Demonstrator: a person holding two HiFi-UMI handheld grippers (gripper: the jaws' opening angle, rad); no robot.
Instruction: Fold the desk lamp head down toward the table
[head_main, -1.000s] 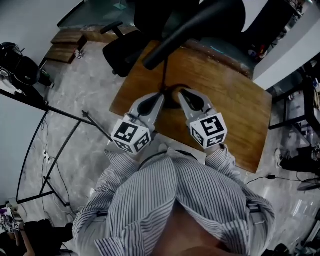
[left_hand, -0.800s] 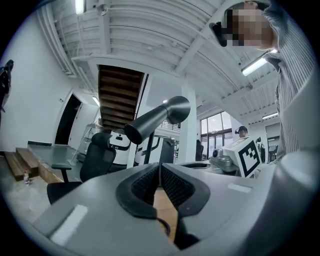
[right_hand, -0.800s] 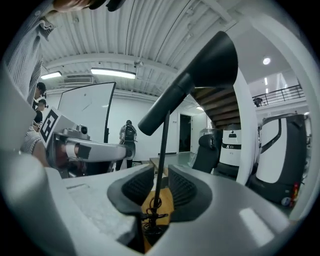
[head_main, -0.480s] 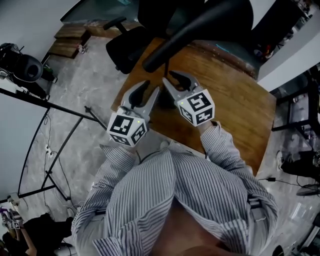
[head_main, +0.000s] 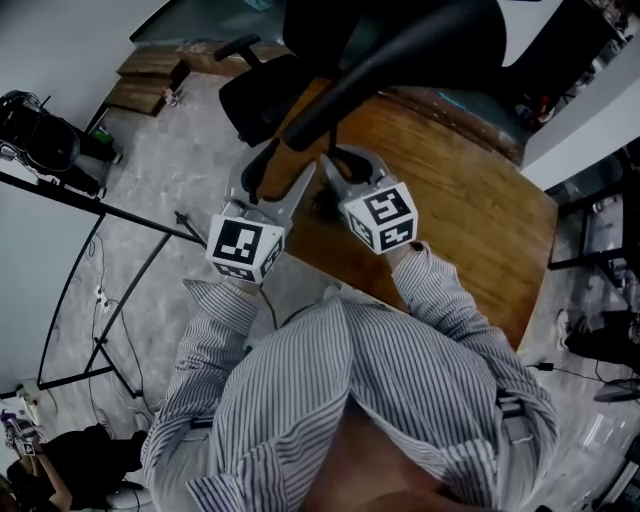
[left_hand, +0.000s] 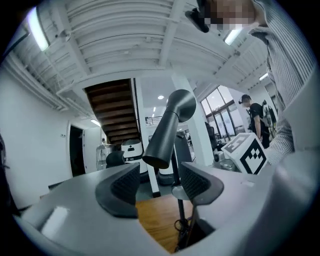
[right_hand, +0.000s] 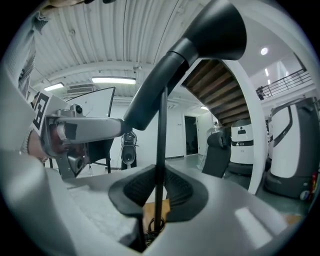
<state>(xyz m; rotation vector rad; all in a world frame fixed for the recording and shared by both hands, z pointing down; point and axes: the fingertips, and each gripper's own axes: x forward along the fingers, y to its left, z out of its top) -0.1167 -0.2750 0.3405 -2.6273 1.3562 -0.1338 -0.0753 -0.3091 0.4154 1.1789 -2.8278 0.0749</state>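
Both grippers have shifted up and left over the wooden table (head_main: 470, 220) since a second ago. Left gripper (head_main: 280, 172) has just been opening; its jaws stand wide apart with nothing between them. Right gripper (head_main: 345, 168) has just been closing and pinches the desk lamp's thin upright pole (right_hand: 161, 150). Lamp head (head_main: 400, 50) slants upward above both grippers
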